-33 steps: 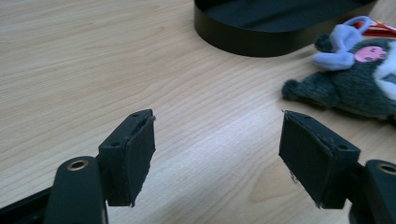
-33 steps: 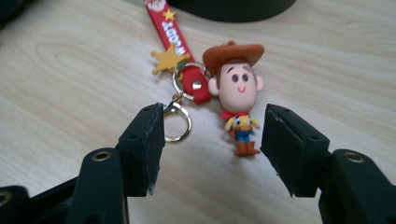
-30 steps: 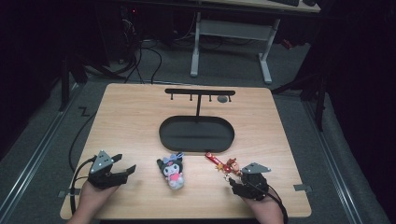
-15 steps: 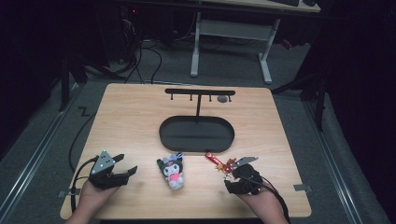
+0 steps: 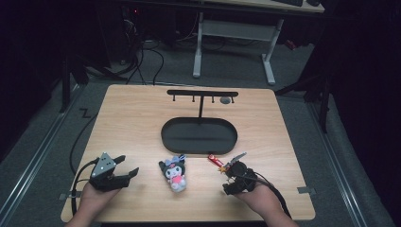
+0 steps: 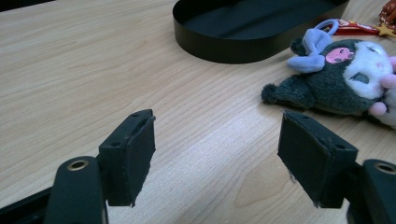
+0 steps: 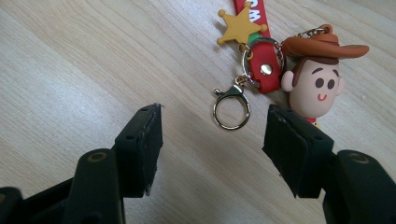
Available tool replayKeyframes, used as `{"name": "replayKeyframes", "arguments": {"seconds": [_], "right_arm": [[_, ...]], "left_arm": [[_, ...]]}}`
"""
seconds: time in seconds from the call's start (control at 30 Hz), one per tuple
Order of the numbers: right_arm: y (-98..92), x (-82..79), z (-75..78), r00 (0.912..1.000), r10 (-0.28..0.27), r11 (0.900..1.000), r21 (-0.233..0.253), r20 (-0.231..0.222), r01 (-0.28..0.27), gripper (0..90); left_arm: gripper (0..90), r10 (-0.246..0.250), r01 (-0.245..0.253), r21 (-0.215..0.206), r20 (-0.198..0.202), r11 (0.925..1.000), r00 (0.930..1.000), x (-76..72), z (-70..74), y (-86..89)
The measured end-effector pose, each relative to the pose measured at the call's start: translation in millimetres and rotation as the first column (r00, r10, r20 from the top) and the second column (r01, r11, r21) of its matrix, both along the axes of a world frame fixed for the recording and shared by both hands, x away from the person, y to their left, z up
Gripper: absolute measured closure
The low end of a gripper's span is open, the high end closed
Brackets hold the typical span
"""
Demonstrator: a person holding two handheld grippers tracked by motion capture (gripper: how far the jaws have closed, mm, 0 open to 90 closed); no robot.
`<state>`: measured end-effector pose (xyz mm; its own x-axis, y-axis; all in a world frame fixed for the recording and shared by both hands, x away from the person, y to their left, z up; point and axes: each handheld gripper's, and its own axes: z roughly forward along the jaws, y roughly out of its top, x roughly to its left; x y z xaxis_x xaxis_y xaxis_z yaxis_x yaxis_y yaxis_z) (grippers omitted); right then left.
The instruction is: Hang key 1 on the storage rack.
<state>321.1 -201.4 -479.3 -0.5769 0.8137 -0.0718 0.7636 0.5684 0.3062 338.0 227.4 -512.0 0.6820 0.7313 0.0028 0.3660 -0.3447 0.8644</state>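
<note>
Right claw has crept forward toward the keychain; left claw stays put.
High view: plush toy lies between both claws, near the black tray on the worktop. Left claw view: jaws wide apart over bare wood, plush toy ahead. Right claw view: jaws spread, the keychain's clasp ring between them, cowboy figure just beyond.

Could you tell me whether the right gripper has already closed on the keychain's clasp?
No: in the right gripper view the right gripper stands open, and the gold clasp lies on the table ahead of its jaws, untouched.
</note>
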Motion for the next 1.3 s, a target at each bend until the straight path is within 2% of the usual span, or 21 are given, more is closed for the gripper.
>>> {"name": "replayKeyframes", "arguments": {"seconds": [0.1,0.17,0.2,0.27,0.37,0.4,0.43,0.5,0.53,0.57,0.63,0.73,0.8,0.9,1.03,1.07,1.3], "right_arm": [[3.5,2.3,1.5,0.9999,0.008,1.0,-0.029,-0.012,-0.008,37.4],[3.9,3.4,1.6,0.9998,0.015,0.999,-0.031,-0.013,-0.015,37.4],[5.7,6.9,2.3,0.9993,0.016,0.999,-0.044,-0.034,-0.018,36.2],[6.1,8.4,2.3,0.999,0.019,0.999,-0.047,-0.041,-0.021,34.7],[8.5,14.1,1.4,0.996,0.02,0.999,-0.03,-0.087,-0.023,28.7],[10.4,14.2,1.3,0.9949,-0.003,1.0,-0.023,-0.101,0.001,27.3],[10.3,16.8,0.9,0.9945,0.021,0.999,-0.021,-0.102,-0.024,27.0],[11.7,18.6,0.6,0.9948,0.011,1.0,-0.027,-0.101,-0.014,27.9],[12.8,19.2,1.6,0.9967,0.018,0.999,-0.046,-0.08,-0.022,35.4],[12.8,19.2,1.6,0.9967,0.018,0.999,-0.046,-0.08,-0.022,35.4],[12.7,21.6,2.5,0.997,0.022,0.998,-0.059,-0.074,-0.027,41.3],[14.3,26.2,2.4,0.9975,0.025,0.995,-0.098,-0.067,-0.032,48.9],[15.2,27.6,2.0,0.9977,0.021,0.994,-0.108,-0.064,-0.027,50.1],[19.4,31.8,0.2,0.9973,0.038,0.987,-0.155,-0.063,-0.048,53.0],[23.2,36.6,-1.8,0.9964,0.057,0.98,-0.187,-0.063,-0.068,57.7],[24.6,39.1,-3.3,0.996,0.062,0.973,-0.217,-0.064,-0.074,60.1],[27.0,44.1,-5.5,0.9957,0.061,0.969,-0.234,-0.07,-0.076,65.8]], "left_arm": [[27.6,-0.003,0.003,0.004,0.002,1.0,1.0,0.1,0.0,-0.4],[27.6,-0.003,0.003,0.004,0.001,1.0,1.0,0.2,-0.1,-0.2],[27.6,-0.005,0.005,0.004,0.001,1.0,1.0,0.4,-0.1,0.0],[27.6,-0.004,0.004,0.004,0.001,1.0,1.0,0.5,-0.1,0.2],[27.5,-0.005,0.005,0.004,0.0,1.0,1.0,0.9,-0.3,0.6],[27.4,-0.005,0.005,0.006,-0.001,1.0,1.0,1.0,-0.5,0.5],[27.4,-0.006,0.006,0.008,-0.001,1.0,1.0,1.0,-0.5,0.4],[27.6,-0.008,0.008,0.008,0.002,0.9999,1.0,0.8,-0.4,0.2],[27.6,-0.008,0.008,0.008,0.003,0.9999,1.0,0.8,-0.4,0.0],[27.6,-0.008,0.008,0.009,0.003,0.9999,1.0,0.8,-0.5,-0.2],[27.7,-0.01,0.01,0.01,0.004,0.9999,0.9999,0.8,-0.7,-0.5],[27.9,-0.013,0.012,0.011,0.006,0.9999,0.9999,0.6,-0.4,-0.9],[27.9,-0.015,0.015,0.013,0.006,0.9998,0.9999,0.5,-0.4,-1.0],[28.1,-0.02,0.019,0.015,0.005,0.9997,0.9998,0.5,-0.4,-1.7],[28.3,-0.025,0.025,0.021,0.006,0.9995,0.9997,0.4,-0.6,-2.5],[28.4,-0.026,0.026,0.021,0.007,0.9994,0.9996,0.5,-0.8,-2.7],[28.7,-0.031,0.03,0.029,0.007,0.9991,0.9995,0.6,-0.4,-2.5]]}}
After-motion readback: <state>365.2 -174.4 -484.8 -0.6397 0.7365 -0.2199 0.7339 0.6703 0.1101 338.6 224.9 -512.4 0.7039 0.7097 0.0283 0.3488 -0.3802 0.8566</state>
